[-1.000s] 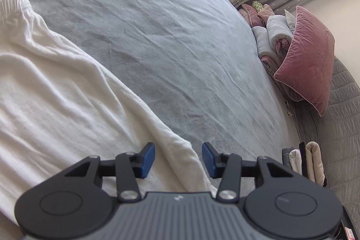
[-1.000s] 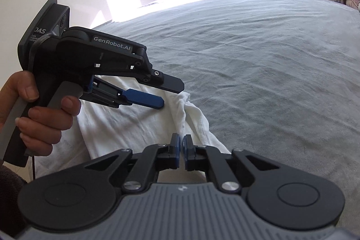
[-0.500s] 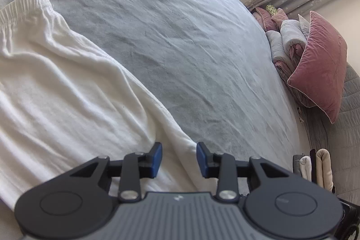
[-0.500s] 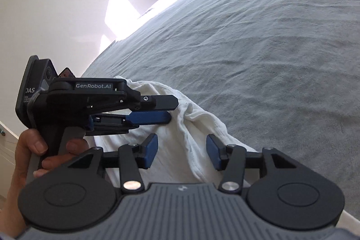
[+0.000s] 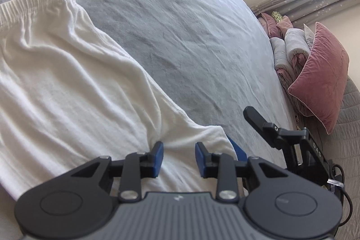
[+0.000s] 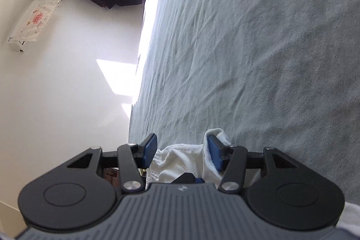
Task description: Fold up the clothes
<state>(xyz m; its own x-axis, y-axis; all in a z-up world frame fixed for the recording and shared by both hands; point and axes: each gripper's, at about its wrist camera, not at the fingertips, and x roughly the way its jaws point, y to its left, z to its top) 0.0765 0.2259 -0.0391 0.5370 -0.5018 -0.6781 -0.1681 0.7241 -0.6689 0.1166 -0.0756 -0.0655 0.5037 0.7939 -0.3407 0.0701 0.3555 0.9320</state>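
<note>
both tools [image 5: 177, 158] [image 6: 181, 153] gape unclenched over the soft, wrinkled white garment [image 5: 67, 91] on the matte grey bedspread [image 5: 180, 37].

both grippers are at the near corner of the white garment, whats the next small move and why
Probably close the right gripper on the hem. Its jaws stand apart with the white garment's corner bunched between them, cloth lying against one pad. The left gripper hovers open just over the fabric beside it, gripping nothing.

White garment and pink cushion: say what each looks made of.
White garment: soft matte knit, probably cotton jersey; it drapes in loose folds, with a ribbed gathered waistband. Pink cushion: likely velvet; the nap shows a soft uneven sheen, edged with pale piping.
</note>
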